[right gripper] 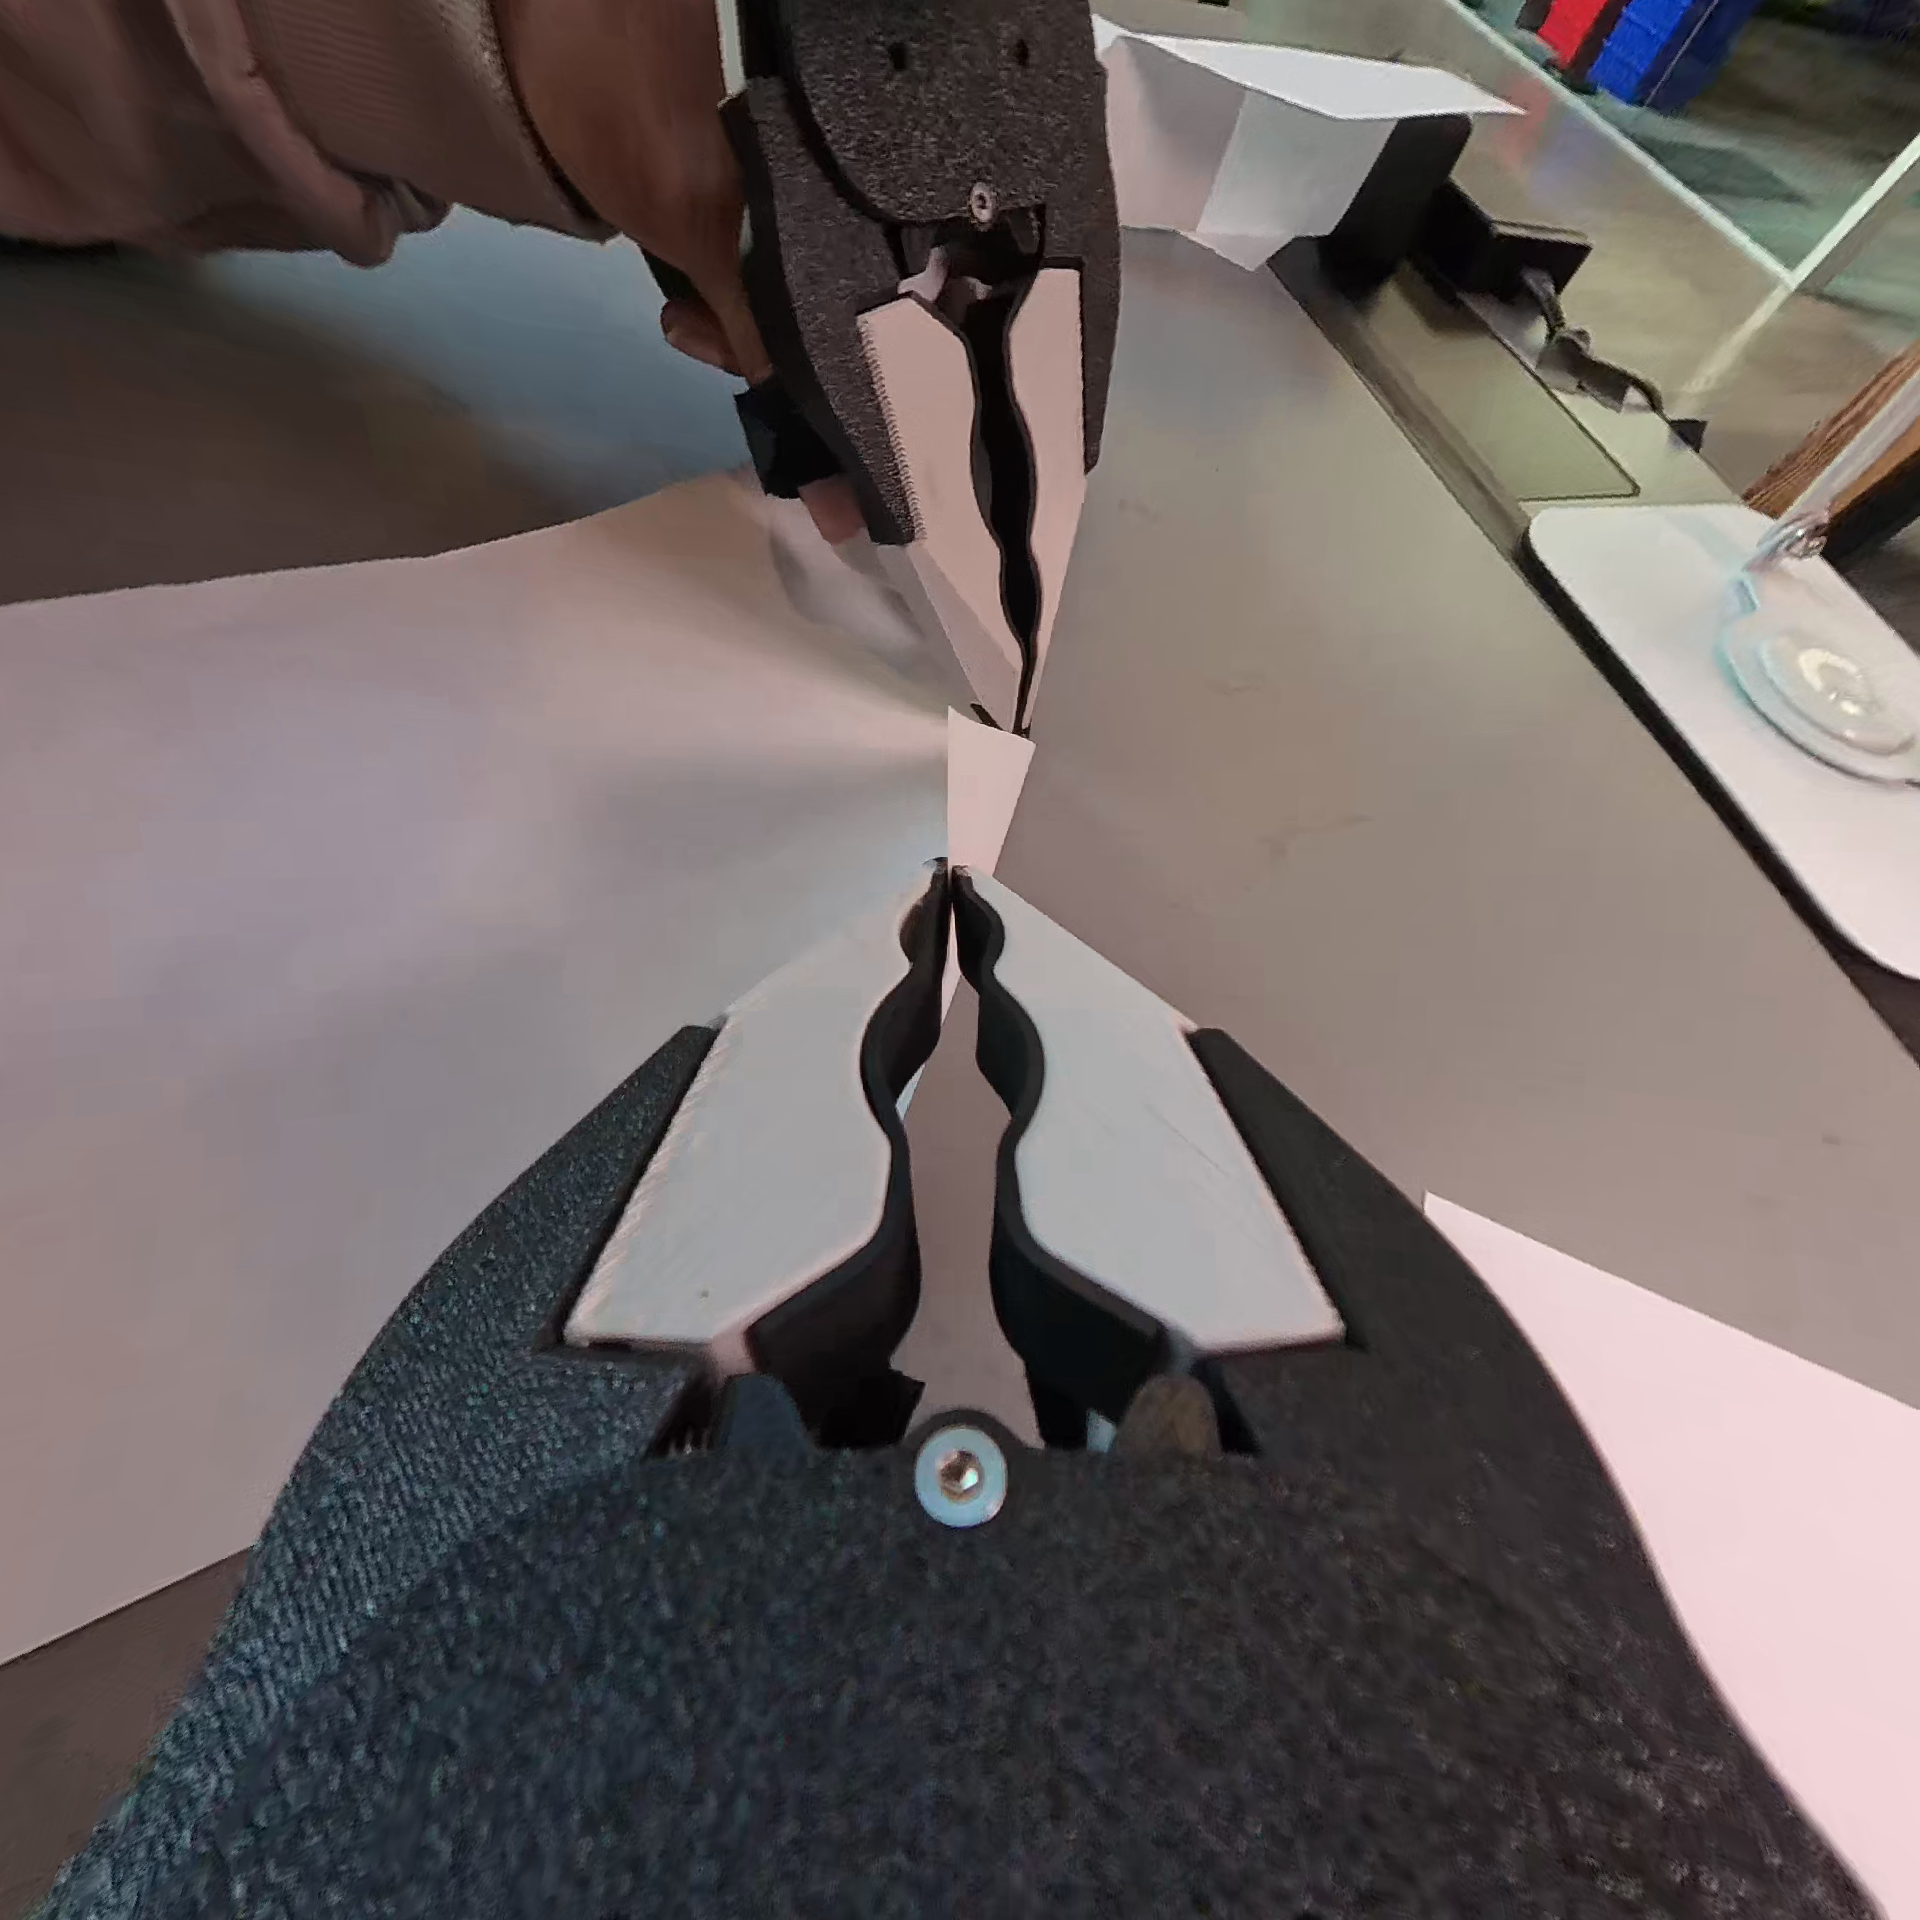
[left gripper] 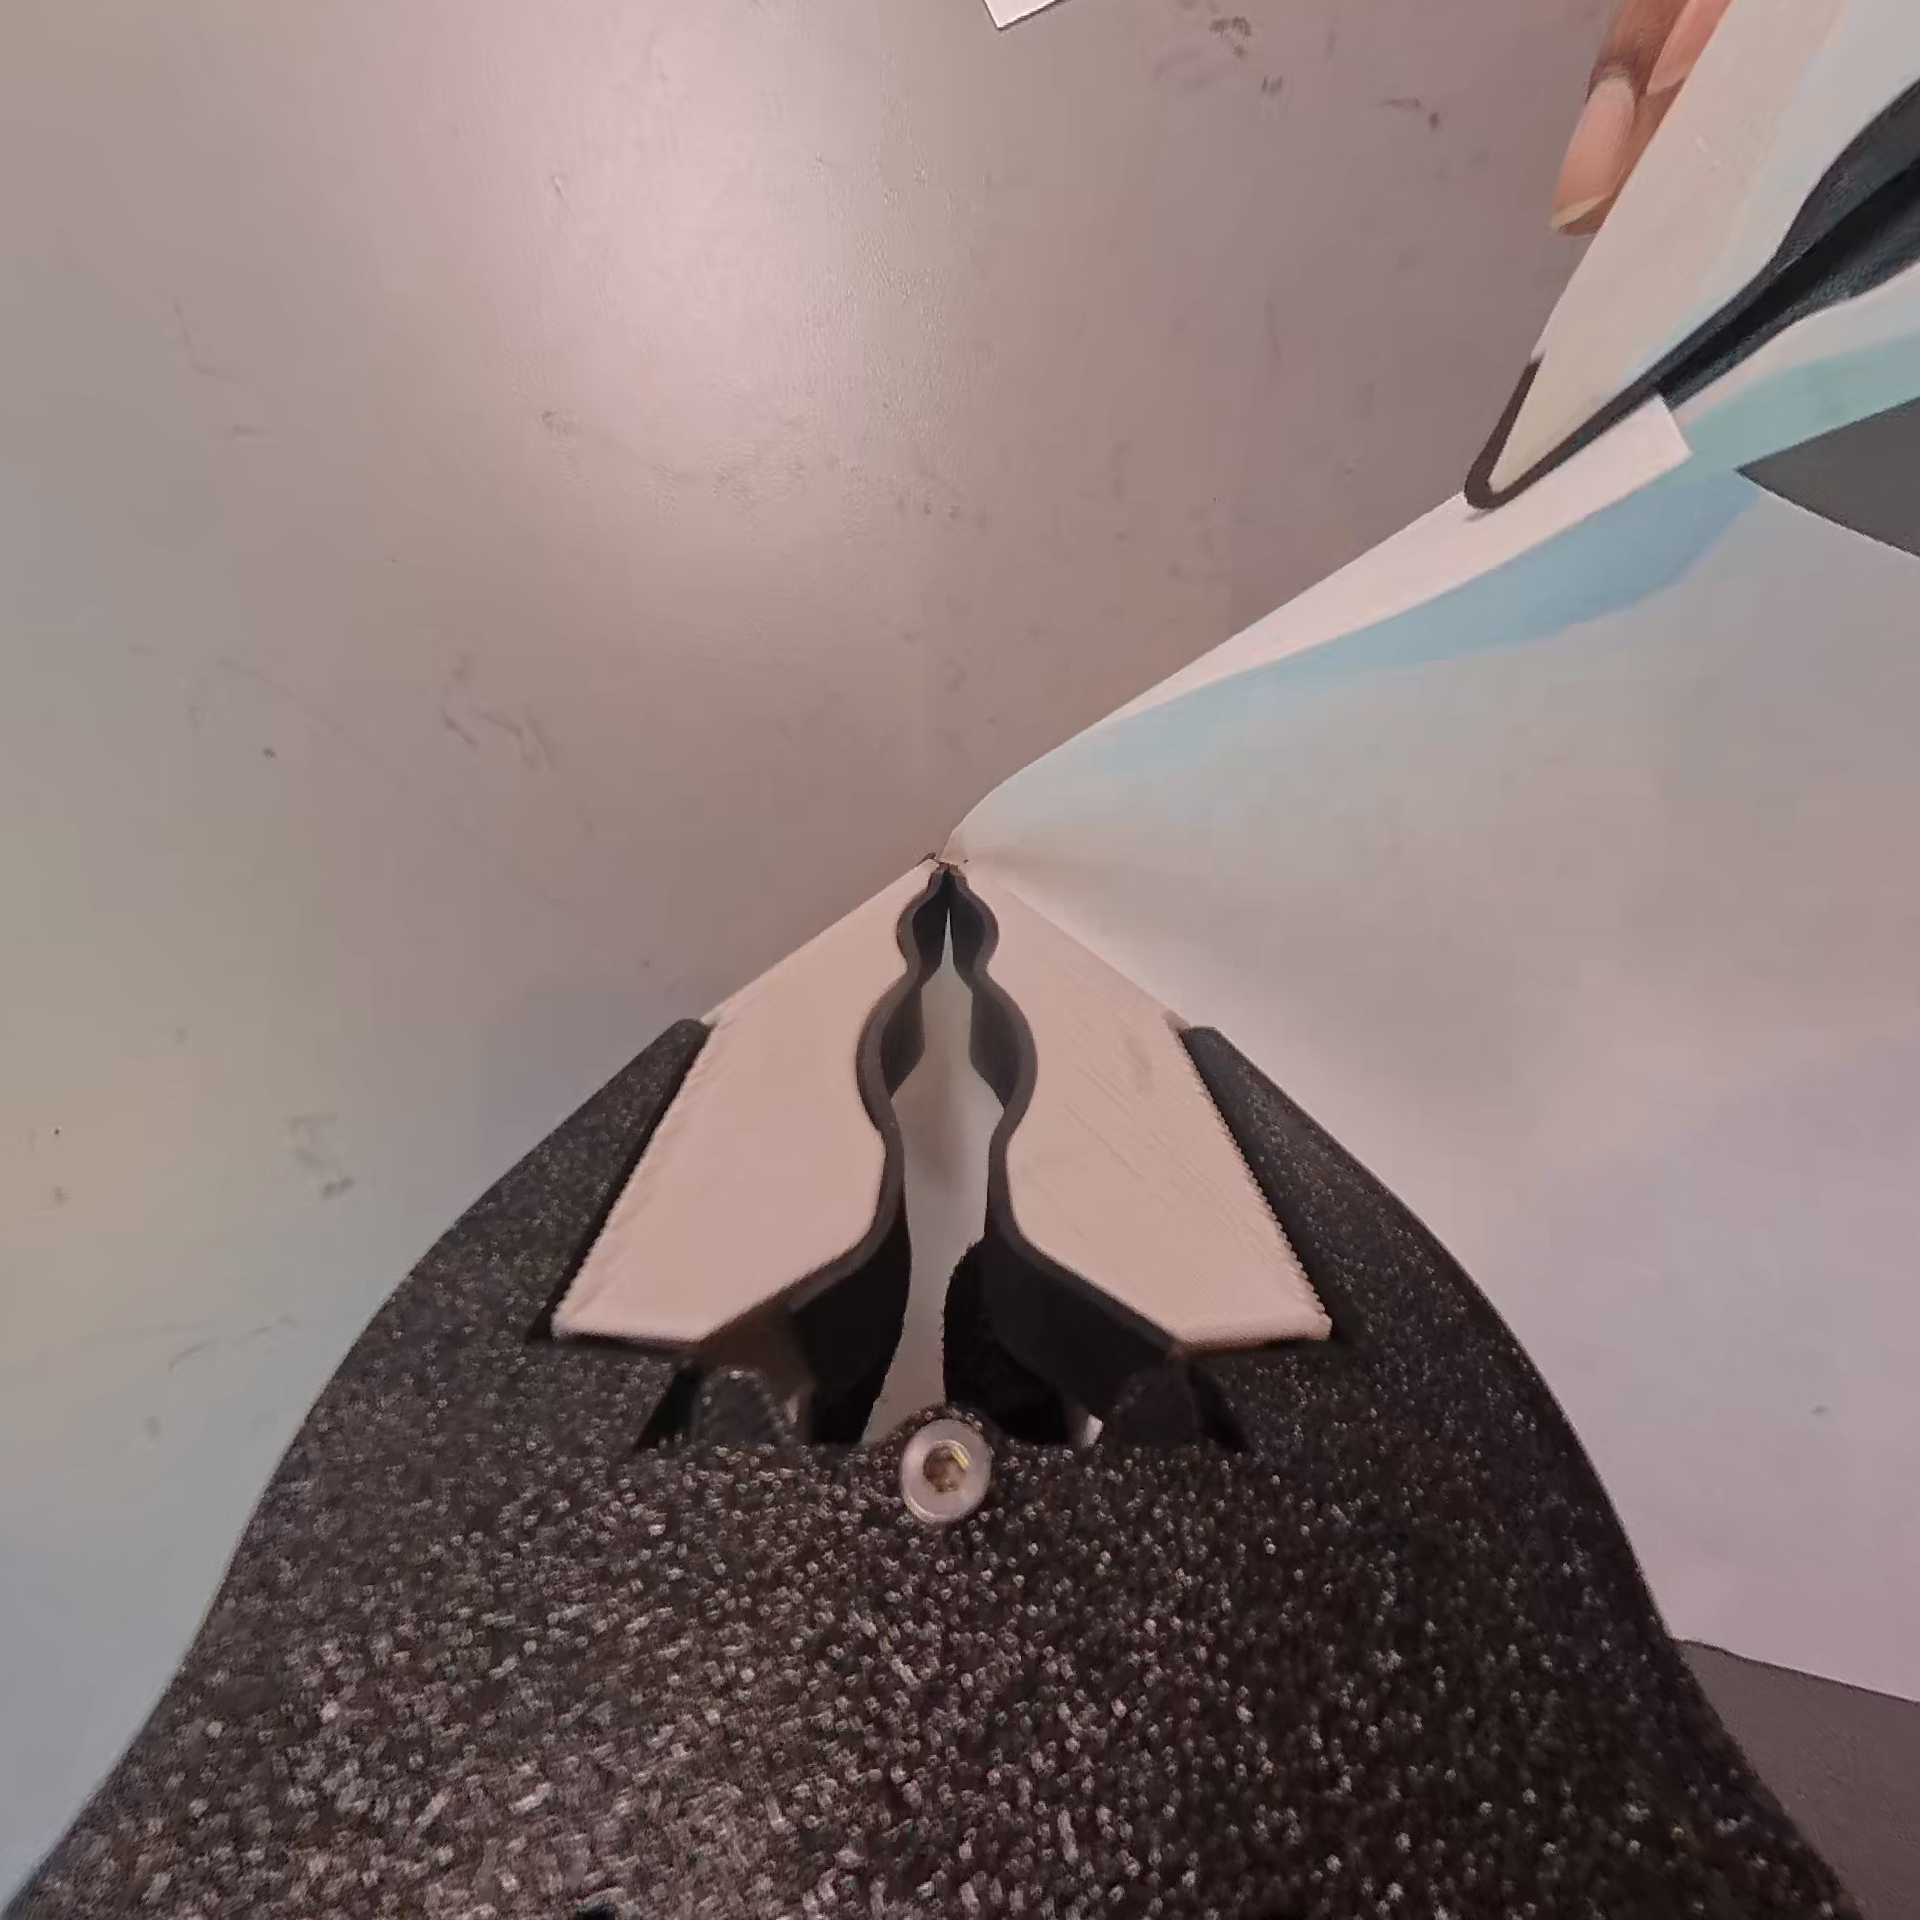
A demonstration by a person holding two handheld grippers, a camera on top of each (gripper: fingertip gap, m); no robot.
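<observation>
A large white sheet of paper (right gripper: 416, 883) lies partly lifted over the grey table (right gripper: 1351, 727). My right gripper (right gripper: 951, 873) is shut on its edge near a corner. My left gripper (right gripper: 1006, 719) comes down from above, held by a hand (right gripper: 686, 239), and is shut on the same corner flap just beyond. In the left wrist view my left gripper (left gripper: 948, 878) pinches the sheet (left gripper: 1455, 1039), which spreads to the right with a pale blue band. My right gripper (left gripper: 1488, 490) shows at the upper right, shut on the sheet's edge.
A white mat (right gripper: 1662, 623) with a clear glass piece (right gripper: 1829, 675) lies at the right. A folded white paper (right gripper: 1299, 135) and a black device (right gripper: 1455, 208) sit at the back. Another pale paper part (right gripper: 1662, 1455) lies at lower right. My right fingertips sit around 10 centimetres from my left ones.
</observation>
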